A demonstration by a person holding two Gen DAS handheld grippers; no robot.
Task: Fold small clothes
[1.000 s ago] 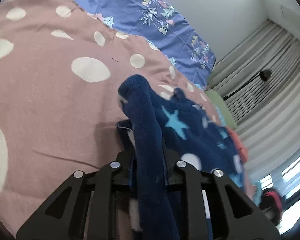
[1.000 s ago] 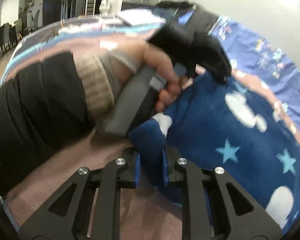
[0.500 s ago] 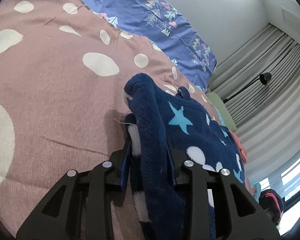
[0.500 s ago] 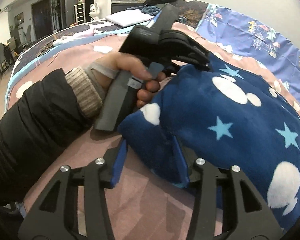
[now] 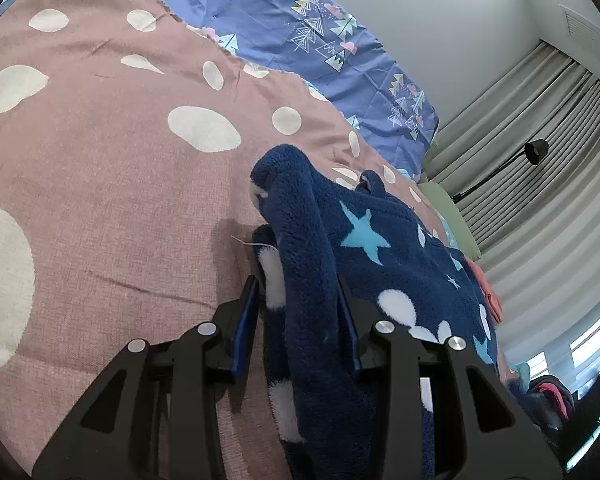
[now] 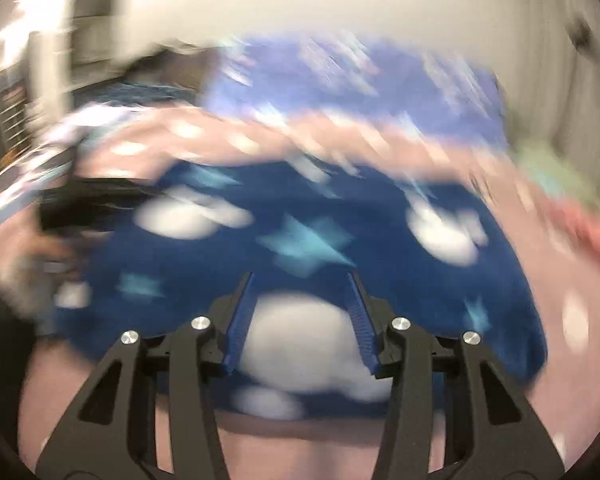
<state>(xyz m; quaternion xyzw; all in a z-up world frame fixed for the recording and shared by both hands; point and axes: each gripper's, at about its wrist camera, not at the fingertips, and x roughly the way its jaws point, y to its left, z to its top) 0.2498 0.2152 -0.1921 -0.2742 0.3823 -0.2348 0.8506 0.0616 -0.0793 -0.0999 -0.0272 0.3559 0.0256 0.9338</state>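
From my left wrist view I see the left gripper (image 5: 296, 320) low in the frame with a thick roll of the navy fleece garment (image 5: 384, 264) running up between its fingers (image 5: 246, 328). Those fingers have just been opening, and a gap now shows on the inner side of the blue pad at nine o'clock of the roll, so the cloth lies between them rather than being squeezed; I read them as moderately apart and not gripping. The garment, dark blue with pale stars and white blobs, lies on the pink spotted bedcover (image 5: 112, 168), spreading from the fingers toward three o'clock, its rounded folded end poking up near the centre. Toward twelve o'clock a blue patterned sheet (image 5: 312, 36) covers the far side of the bed, and grey curtains (image 5: 540, 184) with a black lamp (image 5: 536, 152) hang at about two o'clock. My right wrist view is heavily smeared by motion. There the right gripper (image 6: 300, 320) has its fingers (image 6: 360, 320) spread, having just been opening, with nothing pinched between them; through the gap I only see a white patch of the same garment (image 6: 300, 240) lying on the bedcover (image 6: 572, 320) beyond. At nine o'clock in that view a dark blur seems to be the other gripper (image 6: 88, 204), though I cannot tell any detail.
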